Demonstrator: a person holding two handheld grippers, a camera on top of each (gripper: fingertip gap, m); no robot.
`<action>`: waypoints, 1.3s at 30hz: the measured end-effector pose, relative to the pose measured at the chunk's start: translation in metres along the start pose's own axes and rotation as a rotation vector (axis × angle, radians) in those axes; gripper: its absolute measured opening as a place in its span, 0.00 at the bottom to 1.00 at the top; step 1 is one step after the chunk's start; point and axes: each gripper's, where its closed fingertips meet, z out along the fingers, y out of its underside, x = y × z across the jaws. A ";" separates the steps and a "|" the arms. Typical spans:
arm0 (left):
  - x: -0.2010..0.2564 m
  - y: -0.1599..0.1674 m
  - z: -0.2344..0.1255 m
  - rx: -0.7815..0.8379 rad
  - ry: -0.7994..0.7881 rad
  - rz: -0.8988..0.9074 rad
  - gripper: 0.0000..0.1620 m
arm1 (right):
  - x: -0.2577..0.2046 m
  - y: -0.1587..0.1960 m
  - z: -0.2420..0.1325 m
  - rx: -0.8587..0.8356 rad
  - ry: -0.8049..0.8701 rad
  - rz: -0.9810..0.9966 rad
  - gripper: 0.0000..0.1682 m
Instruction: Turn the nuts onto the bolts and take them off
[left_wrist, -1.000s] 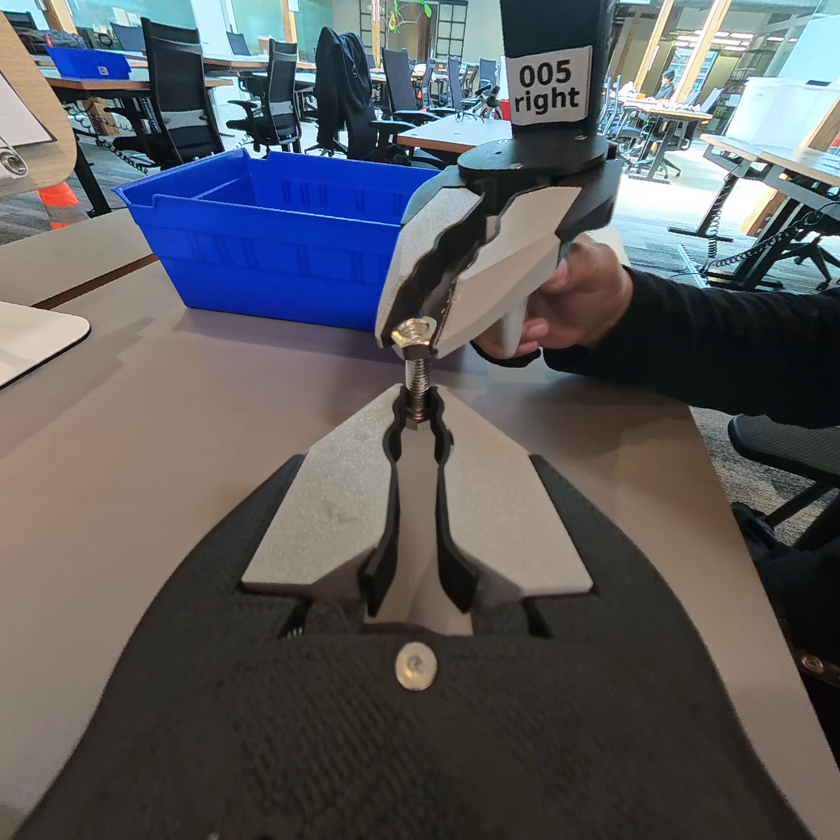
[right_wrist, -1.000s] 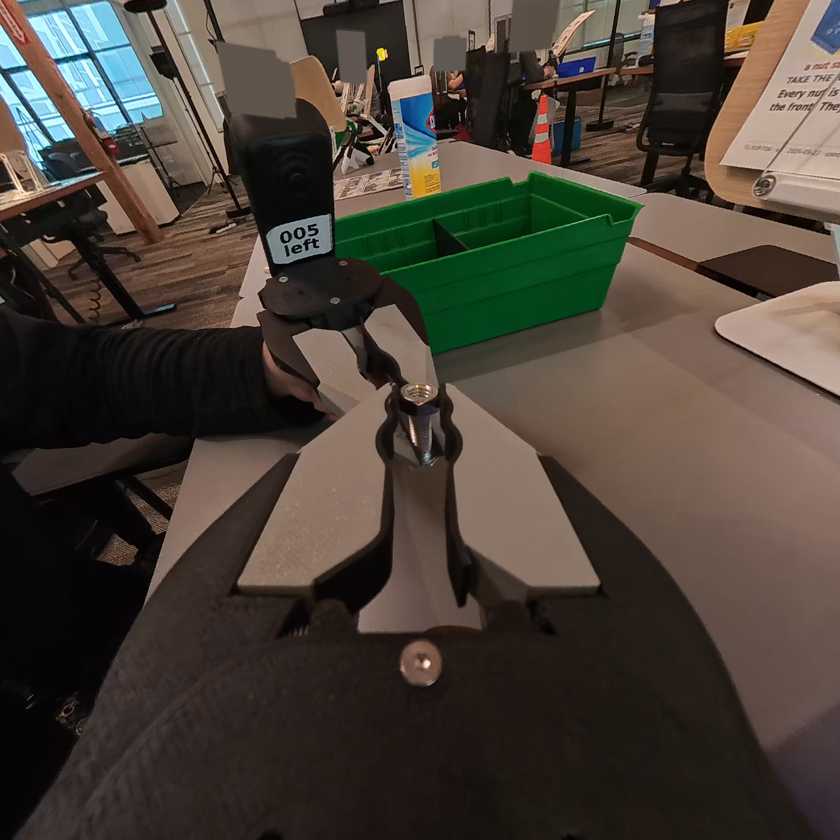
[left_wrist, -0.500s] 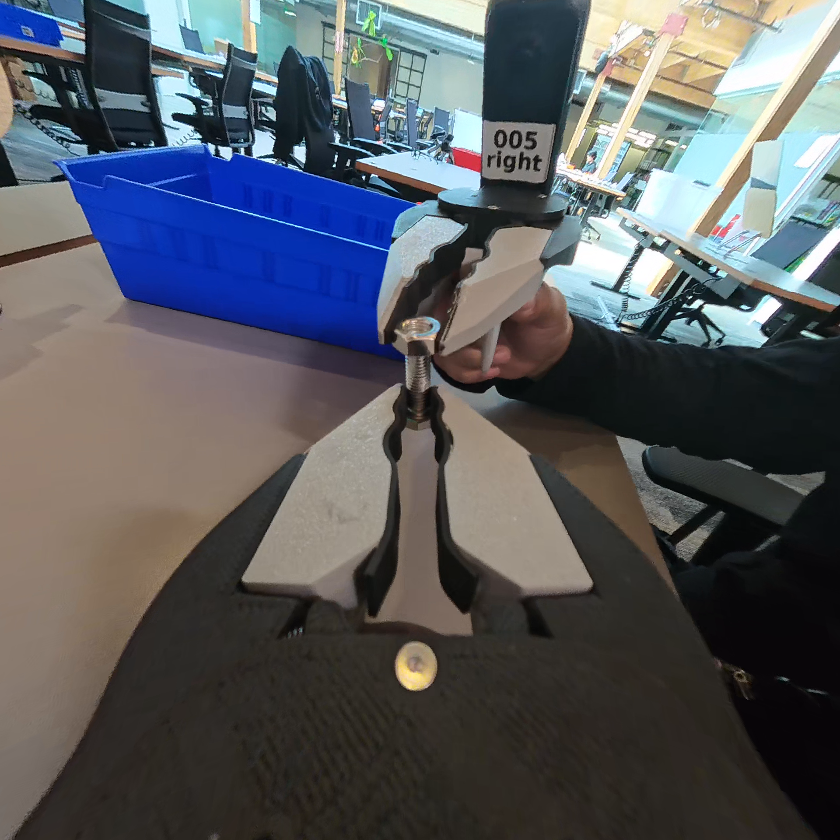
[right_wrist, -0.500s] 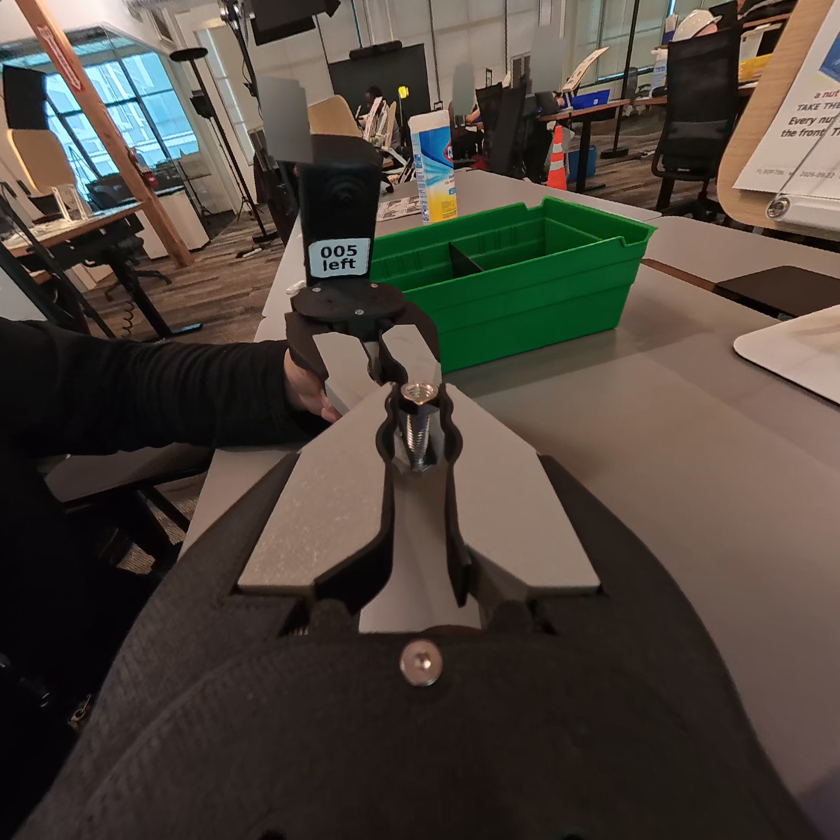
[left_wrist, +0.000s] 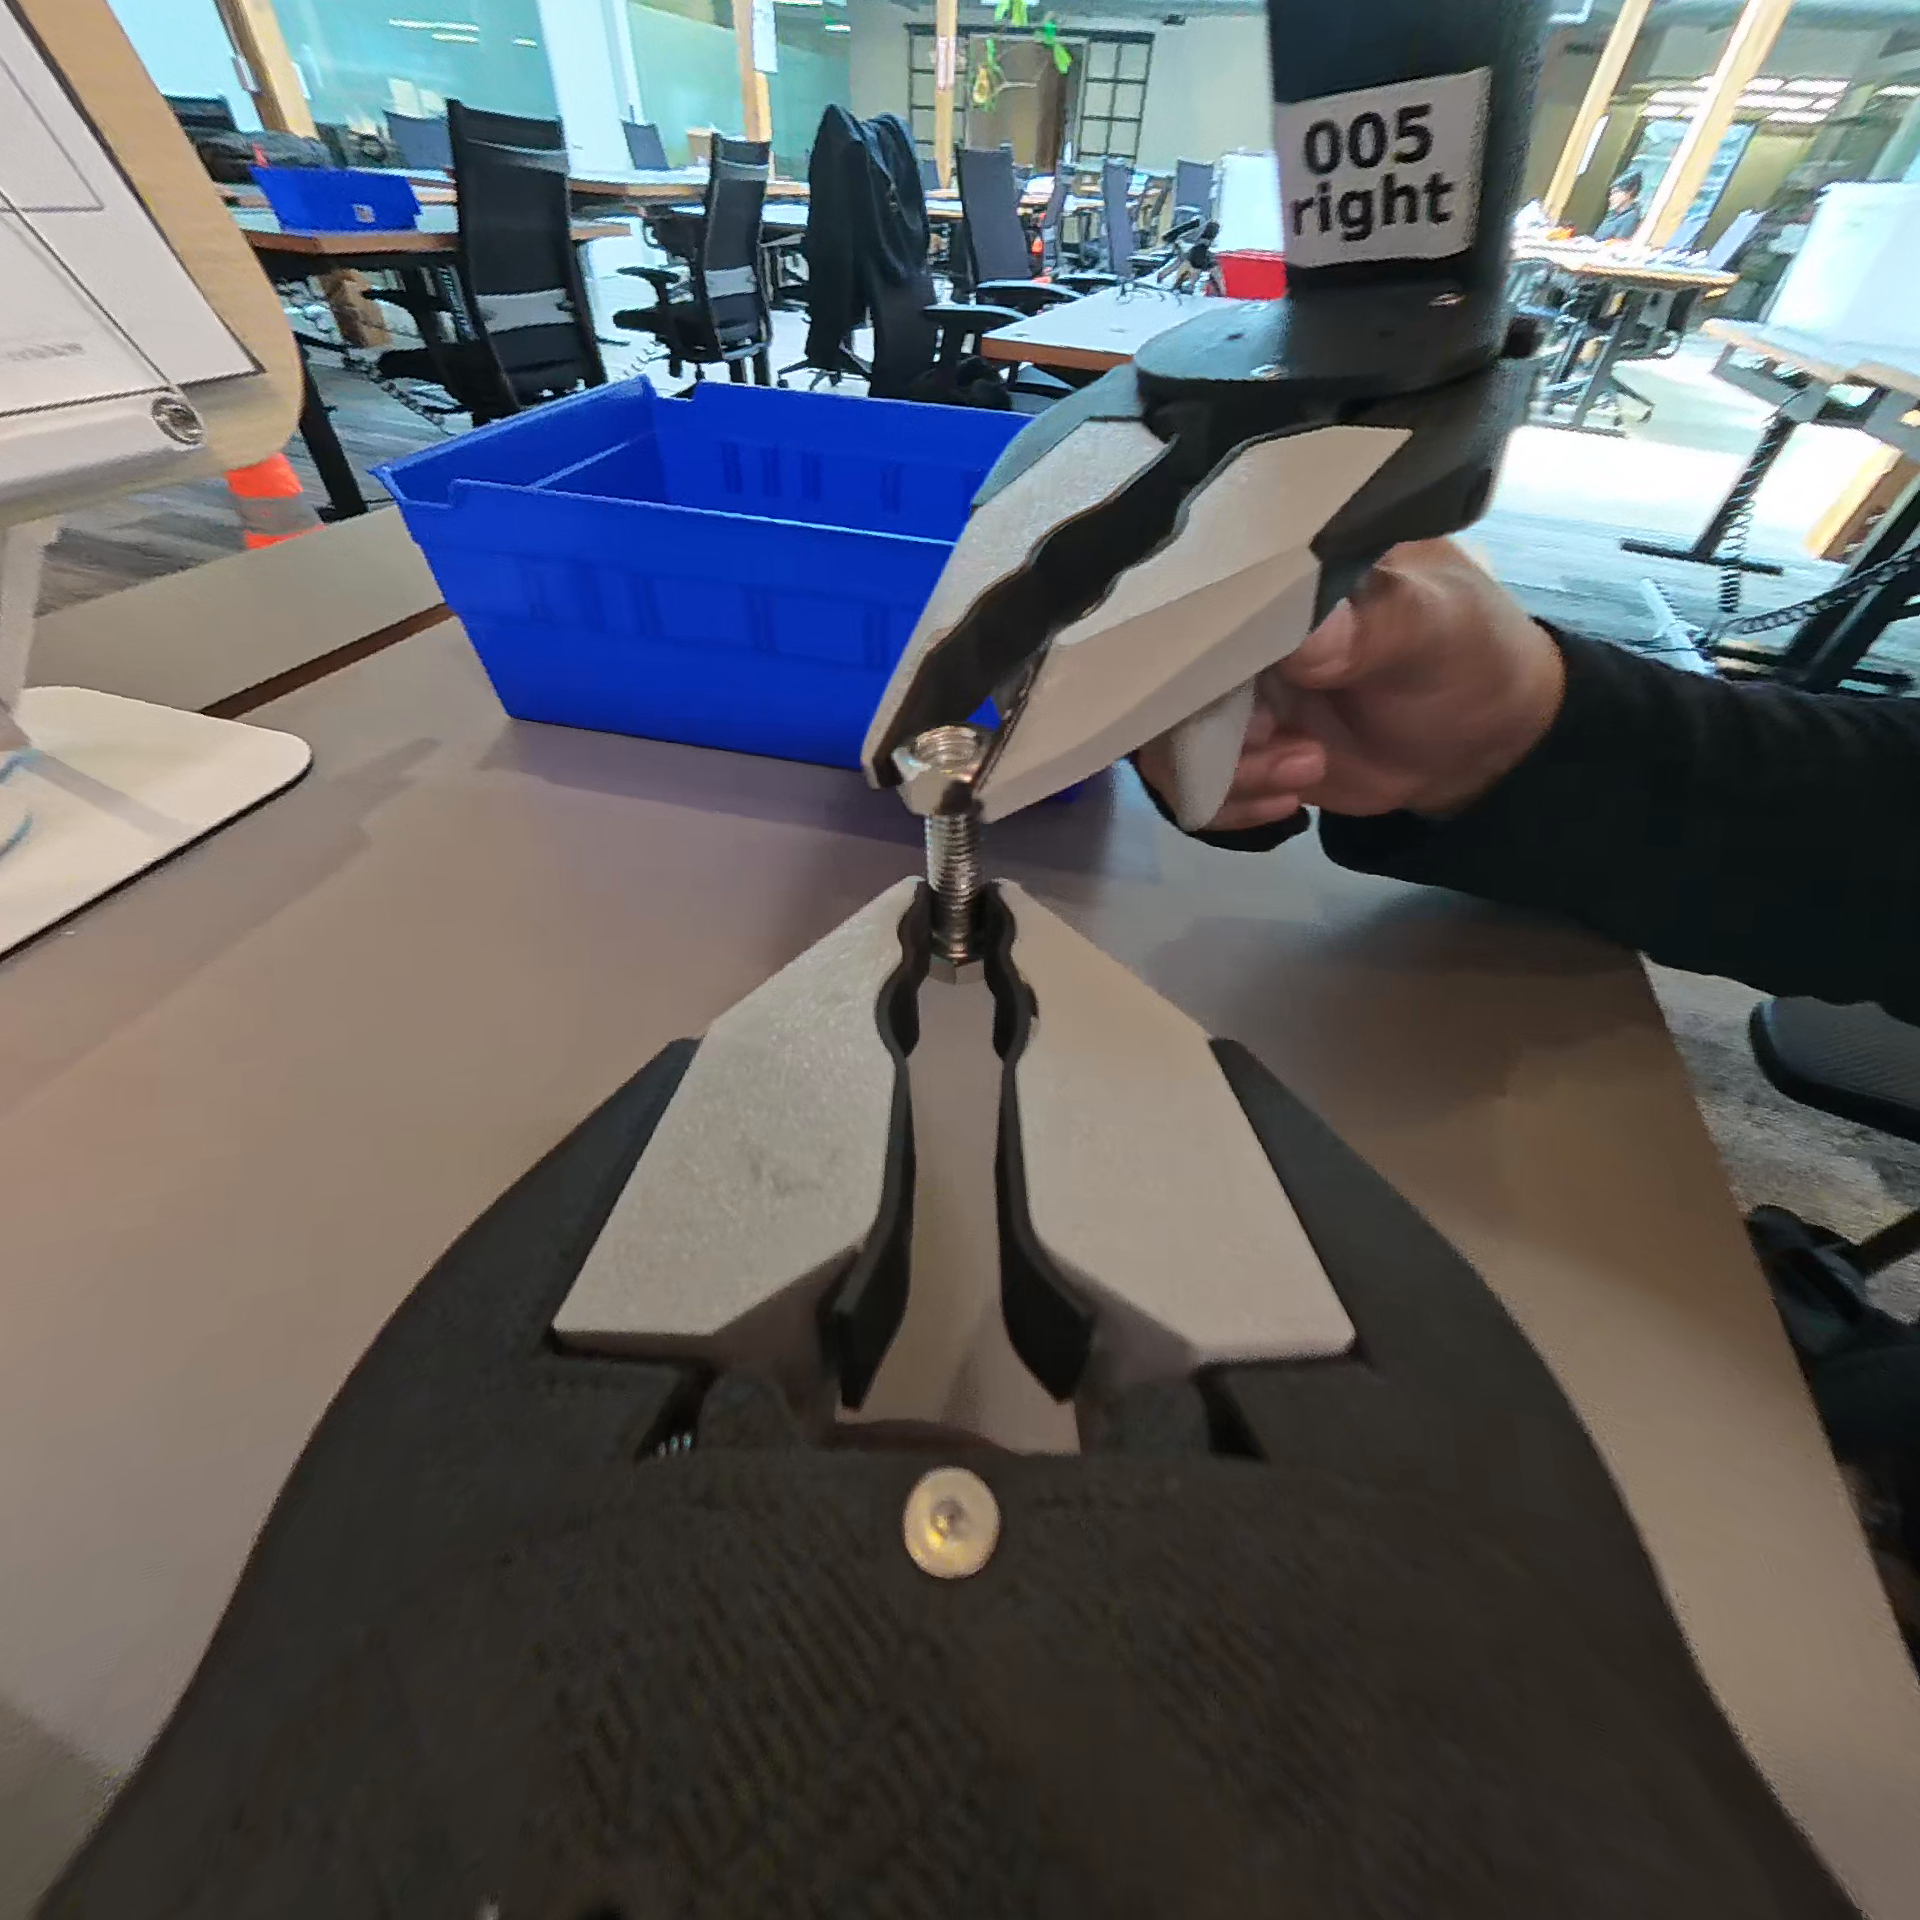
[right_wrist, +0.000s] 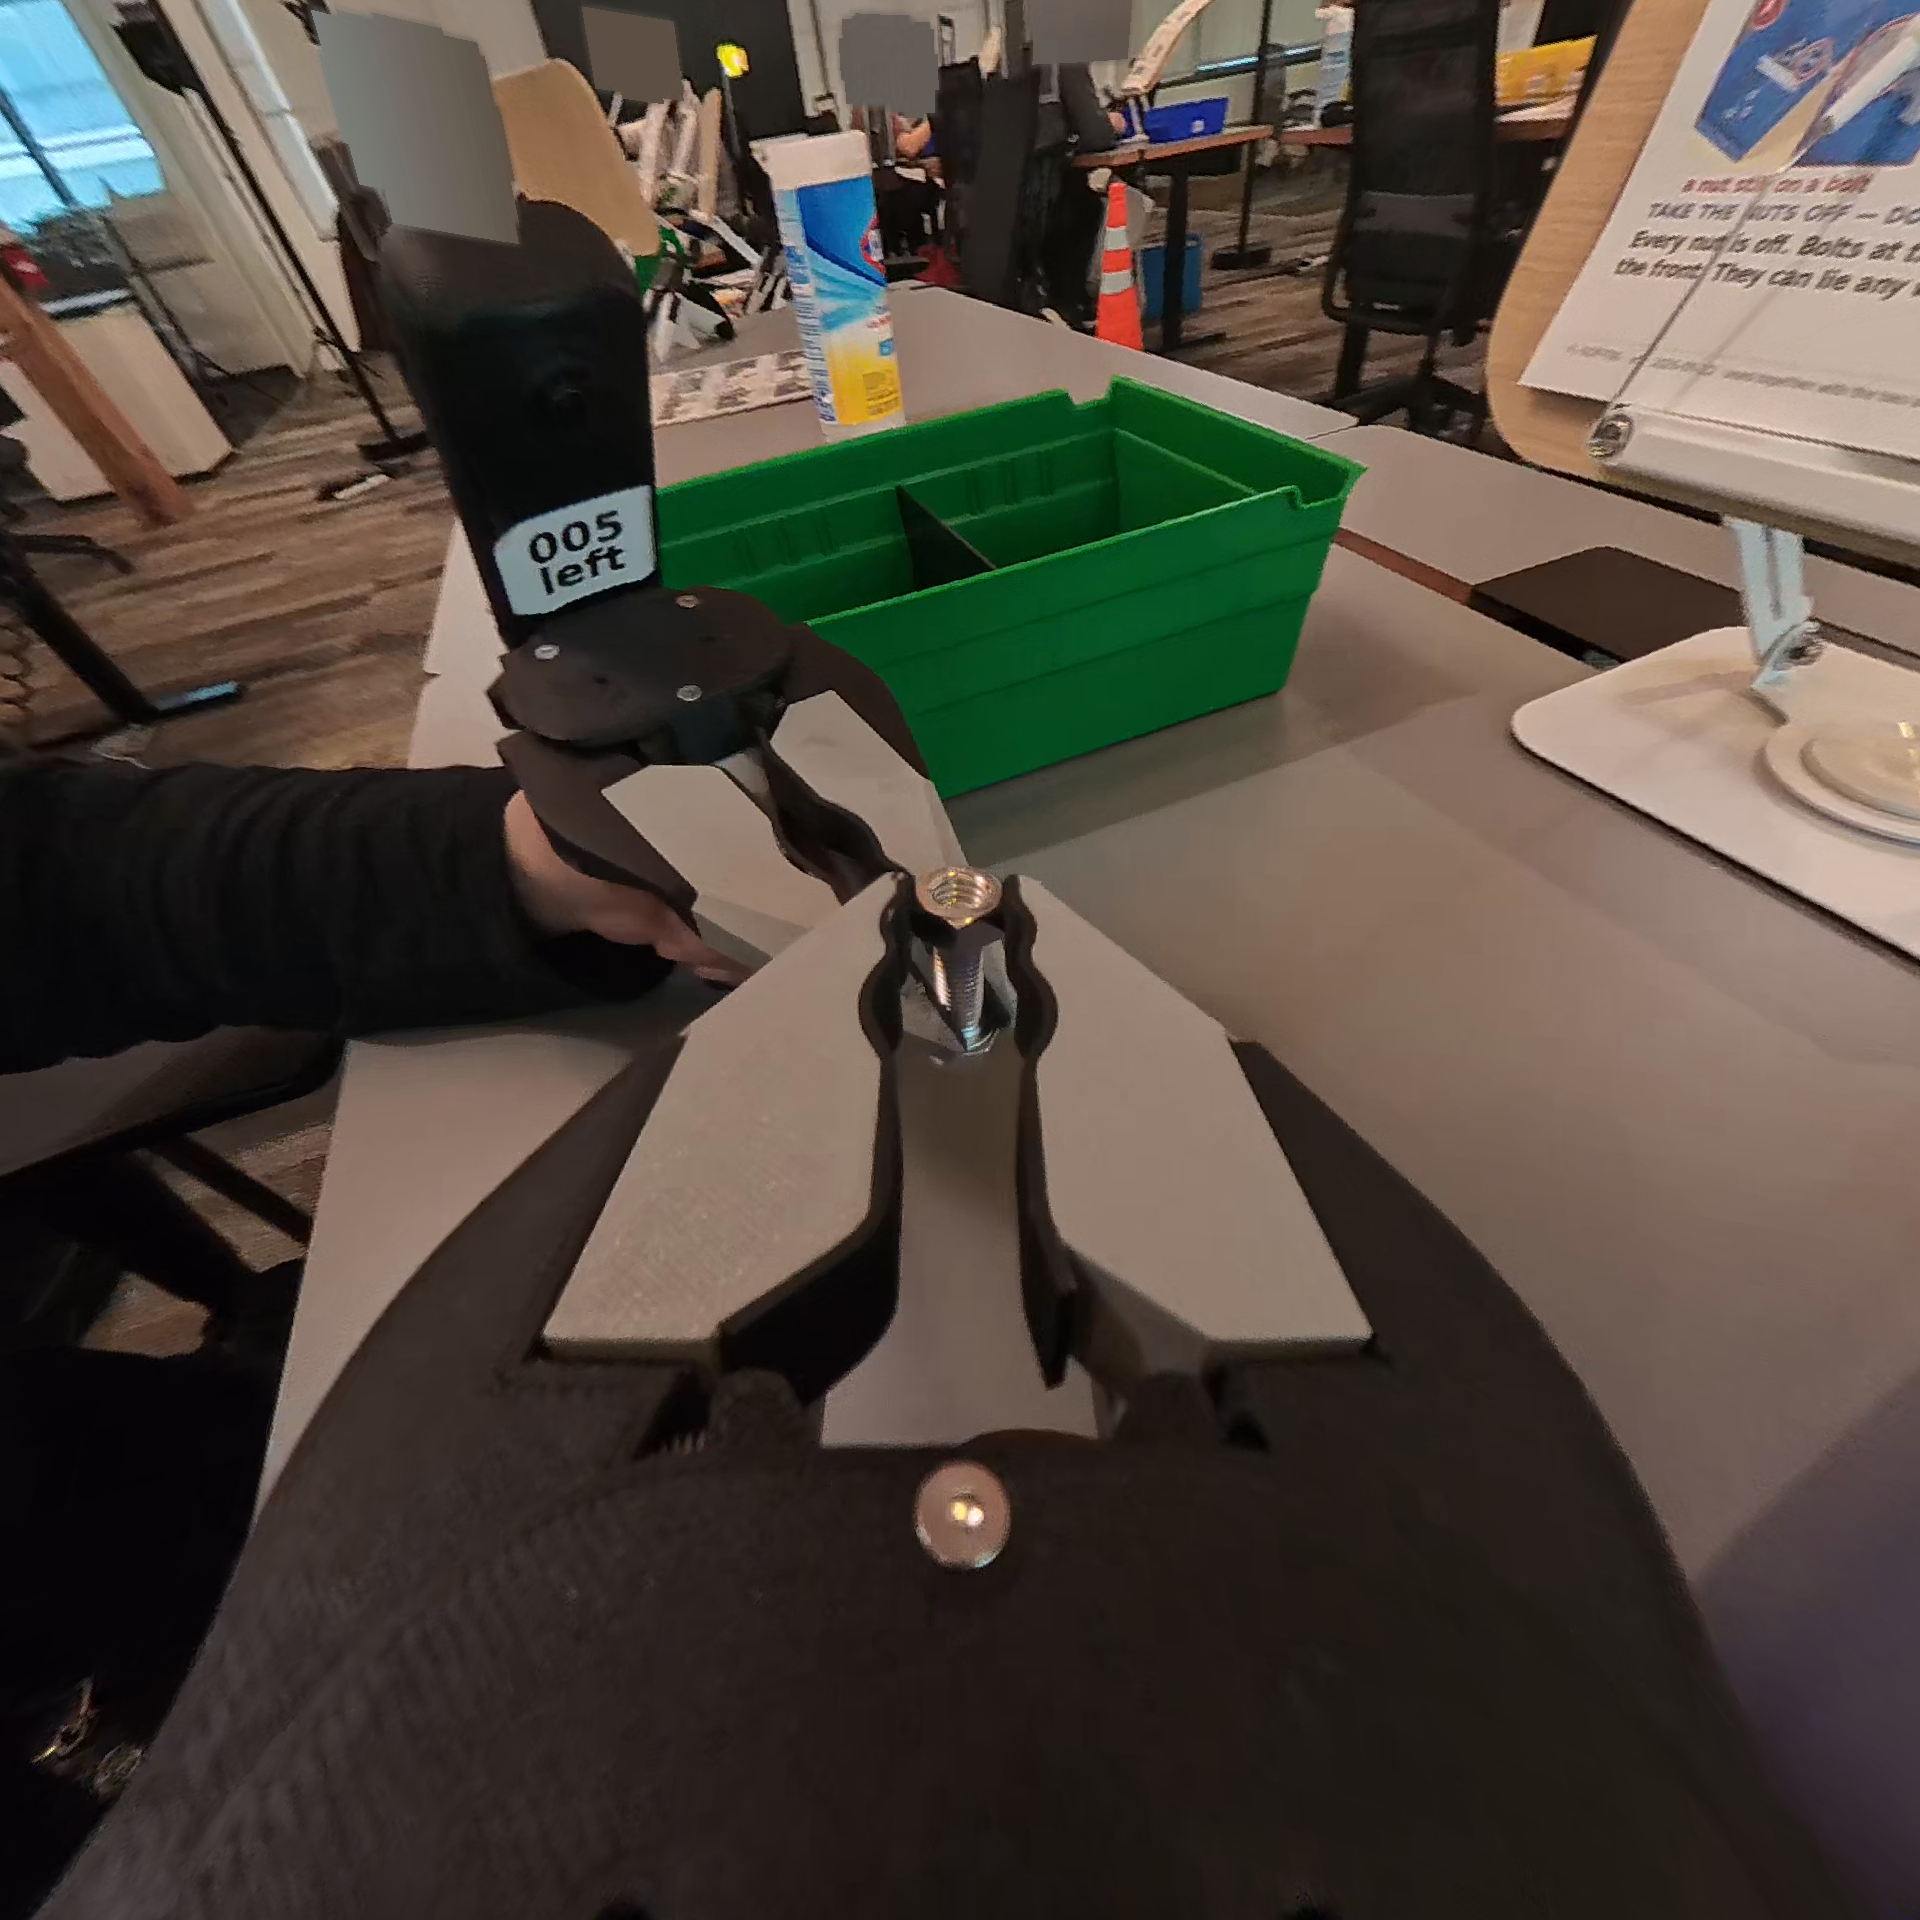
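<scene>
Two tongs, one fastener: left tongs (left_wrist: 951, 940) pinch the threaded steel bolt (left_wrist: 950, 873) near its head, long axis upright above the grey tabletop (left_wrist: 312, 987); right tongs (left_wrist: 940, 774) pinch the hexagonal steel nut (left_wrist: 938, 767) directly above, at the bolt's tip.

Left wrist view: low over the table (left_wrist: 312, 1091), close behind its own fingers, facing the blue bin (left_wrist: 675, 613) and the right gripper (left_wrist: 940, 769) coming in from the right. Right wrist view: same low, close seat, facing the opposite way toward the green bin (right_wrist: 1091, 644) (left gripper (right_wrist: 883, 883) enters from the left). Shared ground: the bolt (left_wrist: 951, 883) with its nut (left_wrist: 940, 753), and the tabletop between the grippers.
</scene>
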 end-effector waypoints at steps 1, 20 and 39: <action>-0.002 0.000 0.000 0.000 -0.013 0.001 0.04 | 0.001 0.000 0.001 0.000 0.021 -0.003 0.08; -0.027 0.006 0.003 -0.014 -0.260 0.020 0.04 | 0.023 0.001 0.012 0.089 0.389 0.033 0.08; -0.009 0.001 0.003 0.018 -0.102 0.022 0.04 | 0.008 -0.020 -0.027 0.232 0.071 0.018 0.19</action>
